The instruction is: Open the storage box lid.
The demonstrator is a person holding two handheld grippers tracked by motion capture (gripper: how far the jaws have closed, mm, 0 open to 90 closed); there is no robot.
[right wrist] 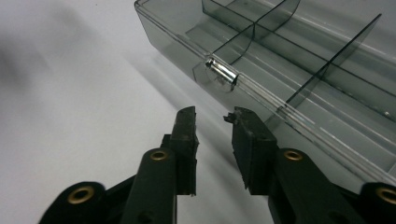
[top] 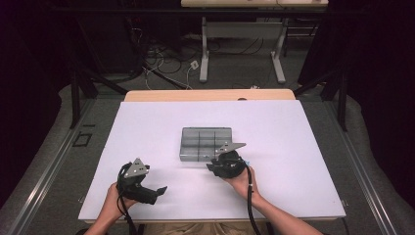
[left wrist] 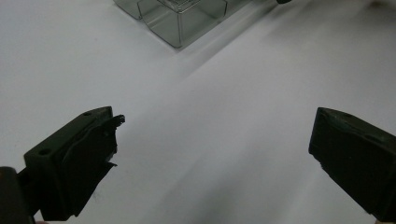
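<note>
Both grippers, left gripper [top: 151, 188] and right gripper [top: 215, 164], are black, each topped by a grey three-cornered plate. Brass-ringed screw holes mark the right one's jaws. Black cables trail back.

The high view is dim at its edges, nearly black at both sides; the white table [top: 147, 147] is evenly lit from above, with faint shadows under the grippers; the picture is soft and grainy; in the left gripper view the box [left wrist: 177, 18] is blurred and casts a long soft shadow; in the right gripper view the box's clasp [right wrist: 222, 72] glints; the jaws look sharp.
</note>
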